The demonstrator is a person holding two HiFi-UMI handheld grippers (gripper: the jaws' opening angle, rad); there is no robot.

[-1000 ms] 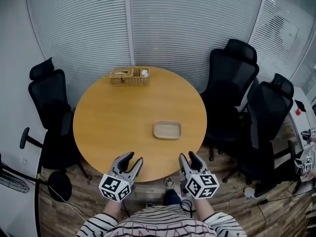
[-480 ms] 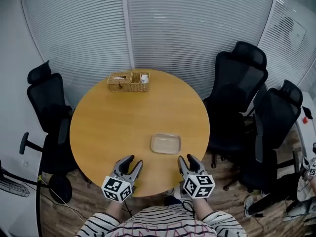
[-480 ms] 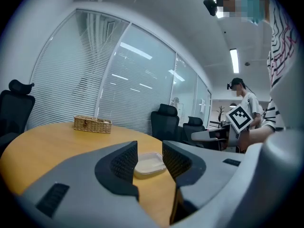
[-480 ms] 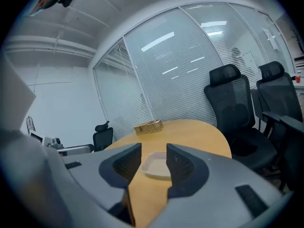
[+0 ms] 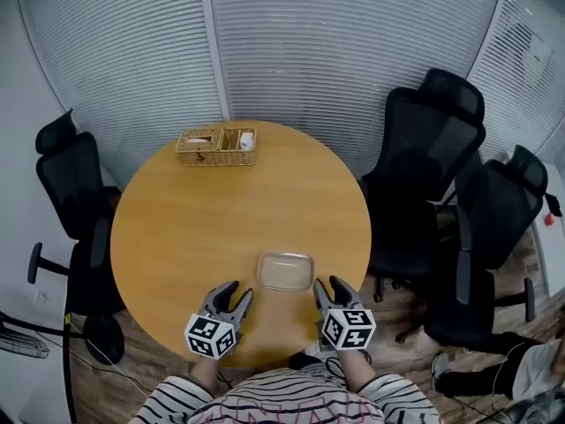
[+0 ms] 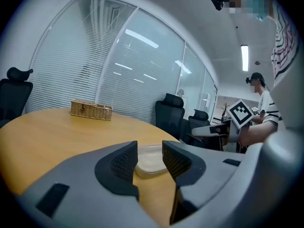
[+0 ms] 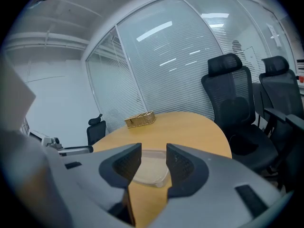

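Holding the left gripper [image 5: 237, 290] and the right gripper [image 5: 329, 283] near the front corners of the clear tray [image 5: 285, 270] lying flat on the desk [image 5: 221, 219], fingers [image 6: 124, 161] apart and empty, probably lining up on it, needing a slow slide closer first.

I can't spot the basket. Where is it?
The basket sits at the far edge of the table, left of middle in the head view, near the blinds and well beyond the tray.

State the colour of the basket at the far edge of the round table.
The basket is light tan woven wicker; the head view shows it best.
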